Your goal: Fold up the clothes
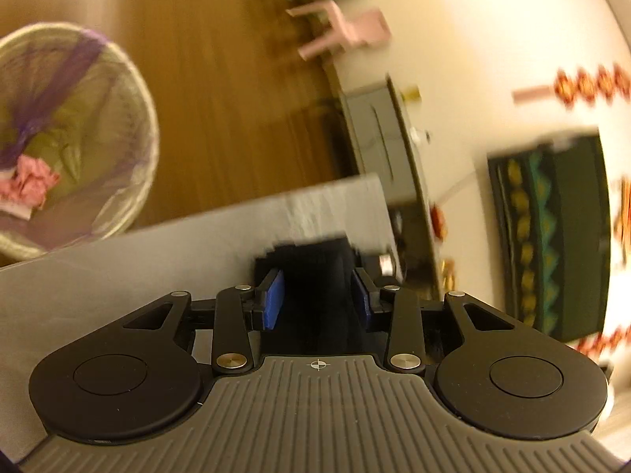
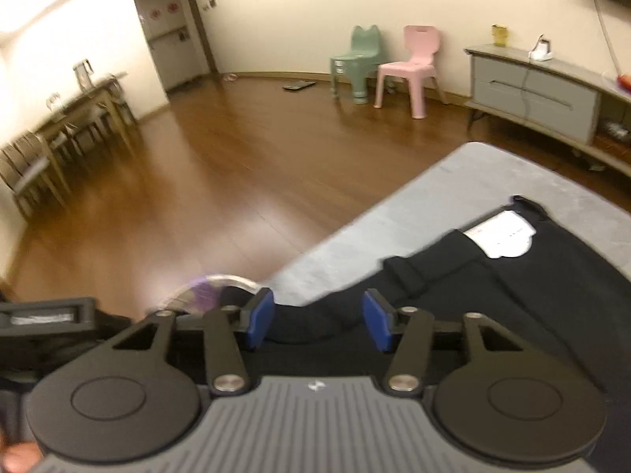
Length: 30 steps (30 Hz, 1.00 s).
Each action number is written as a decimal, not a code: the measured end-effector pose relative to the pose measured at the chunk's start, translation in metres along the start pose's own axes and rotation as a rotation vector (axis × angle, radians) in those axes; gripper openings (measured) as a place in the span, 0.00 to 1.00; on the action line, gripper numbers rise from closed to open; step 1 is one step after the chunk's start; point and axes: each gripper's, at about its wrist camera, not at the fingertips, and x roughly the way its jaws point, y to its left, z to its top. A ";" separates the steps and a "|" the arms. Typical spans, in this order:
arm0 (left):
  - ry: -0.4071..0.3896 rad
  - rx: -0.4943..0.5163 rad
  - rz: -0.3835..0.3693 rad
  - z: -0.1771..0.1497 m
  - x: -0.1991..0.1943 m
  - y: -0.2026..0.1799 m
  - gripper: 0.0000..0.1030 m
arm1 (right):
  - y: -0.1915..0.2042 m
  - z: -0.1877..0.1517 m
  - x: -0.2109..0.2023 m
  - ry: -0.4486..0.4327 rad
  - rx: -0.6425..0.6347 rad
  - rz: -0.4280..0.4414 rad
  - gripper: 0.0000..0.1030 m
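The black garment (image 2: 532,276) is lying spread on the grey padded surface (image 2: 414,205), its white label (image 2: 501,232) facing up near the far edge; the cloth is looking soft and matte, with a rolled ridge running toward you. Your right gripper (image 2: 318,321) is hovering with its blue pads (image 2: 262,317) set wide either side of that ridge, not pinching it, probably to bracket a fold line. Your left gripper (image 1: 317,299) is also standing wide, with dark fabric (image 1: 315,276) lying between its pads; whether they are touching it, you cannot tell from this blurred view. Beyond the surface, a round woven basket (image 1: 130,90) with a purple liner is sitting on the glossy wooden floor (image 2: 236,181).
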 end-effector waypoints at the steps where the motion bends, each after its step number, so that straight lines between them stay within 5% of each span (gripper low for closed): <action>1: -0.019 -0.033 -0.010 0.002 -0.003 0.004 0.30 | 0.001 0.001 -0.001 0.001 0.002 0.021 0.49; 6: -0.016 -0.080 -0.035 0.007 -0.001 0.012 0.32 | 0.008 0.000 0.007 0.027 -0.015 0.083 0.48; 9: -0.005 -0.092 -0.032 0.007 0.002 0.014 0.32 | 0.006 0.002 0.013 0.048 -0.014 0.065 0.12; 19: -0.005 -0.097 -0.034 0.008 0.002 0.013 0.34 | -0.015 0.013 -0.027 -0.115 0.059 0.019 0.06; 23: 0.006 -0.070 -0.044 0.007 0.002 0.011 0.35 | -0.044 0.023 -0.041 -0.171 0.225 0.048 0.06; 30: 0.067 0.009 -0.022 0.002 0.010 0.003 0.39 | -0.134 0.012 -0.032 -0.189 0.724 0.169 0.05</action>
